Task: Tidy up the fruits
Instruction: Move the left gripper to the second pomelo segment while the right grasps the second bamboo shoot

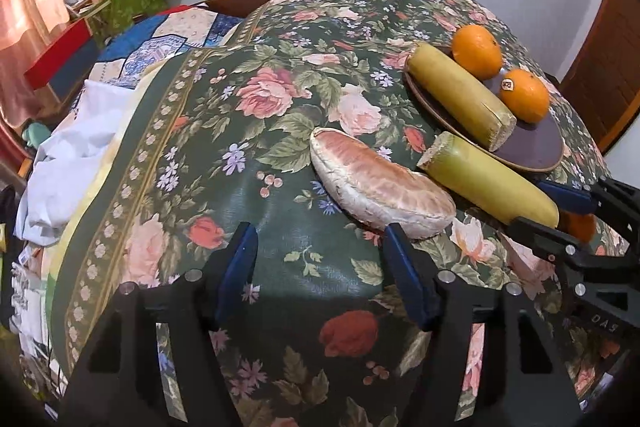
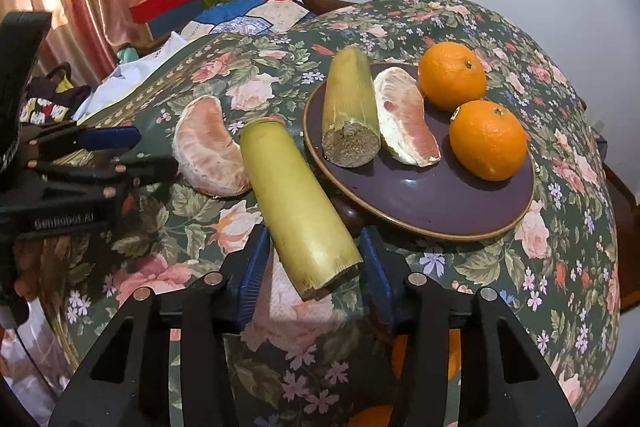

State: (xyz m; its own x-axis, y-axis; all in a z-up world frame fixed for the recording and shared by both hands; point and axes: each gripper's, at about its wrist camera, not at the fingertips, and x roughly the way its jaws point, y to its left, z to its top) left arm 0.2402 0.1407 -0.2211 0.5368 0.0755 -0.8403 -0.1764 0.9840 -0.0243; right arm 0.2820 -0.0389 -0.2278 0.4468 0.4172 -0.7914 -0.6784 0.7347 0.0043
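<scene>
1. The cane piece (image 2: 298,211) between your right gripper (image 2: 312,283) fingers lies on the floral tablecloth (image 2: 500,267) just beside the plate (image 2: 420,203). Its long axis runs from the cut end near you up and to the left, away from you.
2. It is a yellow-green stalk with a rough, fibrous cut face. A second piece (image 2: 350,107) like it lies on the plate, cut end toward you.
3. Your right gripper's blue pads flank the near end of the stalk; the jaws are part-way closed, and I cannot tell whether they press on it.
4. Your left gripper (image 1: 320,267) stands half open with nothing between its fingers, just short of the pomelo wedge (image 1: 380,189) on the cloth.
5. The right view shows a second pomelo wedge (image 2: 408,119) on the plate beside two oranges (image 2: 488,141); in the left view the stalk hides it.
</scene>
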